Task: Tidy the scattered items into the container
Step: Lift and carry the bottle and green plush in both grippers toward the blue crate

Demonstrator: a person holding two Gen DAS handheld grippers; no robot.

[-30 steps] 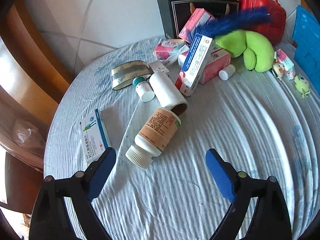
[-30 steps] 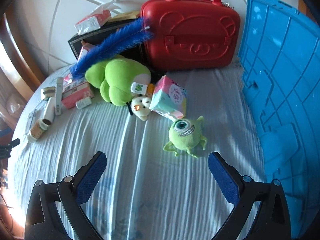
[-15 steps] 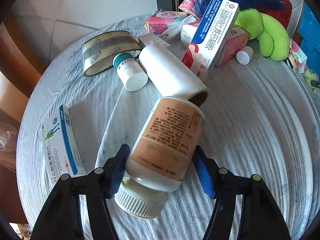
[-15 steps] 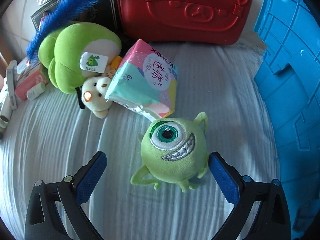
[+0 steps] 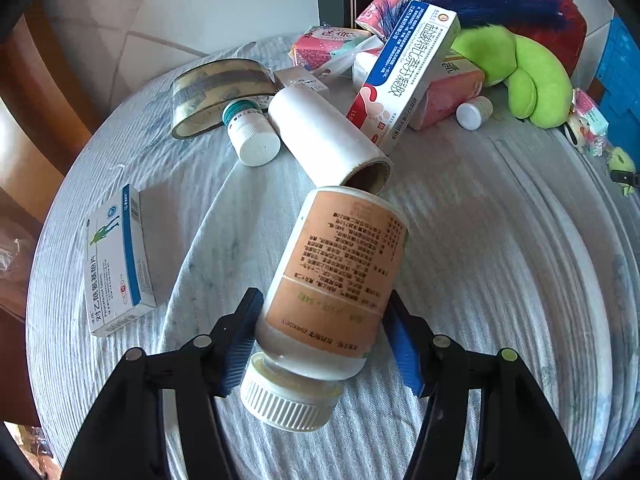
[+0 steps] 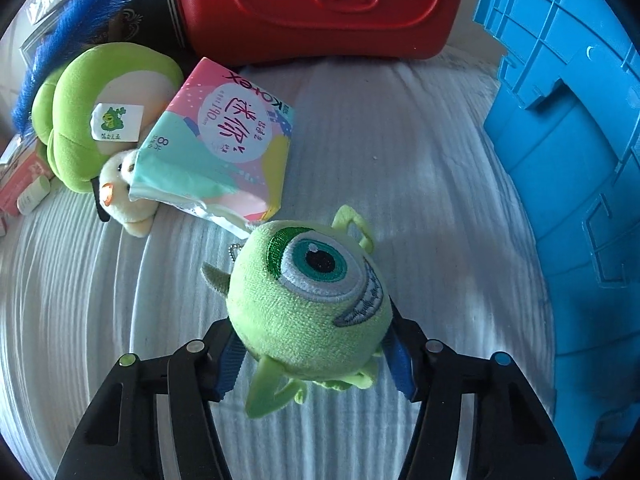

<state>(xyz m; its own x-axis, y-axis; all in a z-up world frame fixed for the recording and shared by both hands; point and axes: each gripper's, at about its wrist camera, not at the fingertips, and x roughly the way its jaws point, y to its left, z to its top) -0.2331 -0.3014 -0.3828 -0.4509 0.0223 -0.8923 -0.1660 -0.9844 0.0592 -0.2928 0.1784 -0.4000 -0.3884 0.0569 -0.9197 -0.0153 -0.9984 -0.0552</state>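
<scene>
blue-padded left claw (image 5: 324, 344) clamps orange-label bottle (image 5: 340, 276) — right claw (image 6: 314, 364) grips one-eyed green plush (image 6: 308, 296).

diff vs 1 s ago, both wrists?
Left gripper advanced and shut on the orange-labelled white pill bottle. Right gripper advanced and shut on the green one-eyed plush monster, which now looks raised off the cloth. White roll, blue-white medicine box, pastel pad packet and blue plastic crate stayed put.
</scene>
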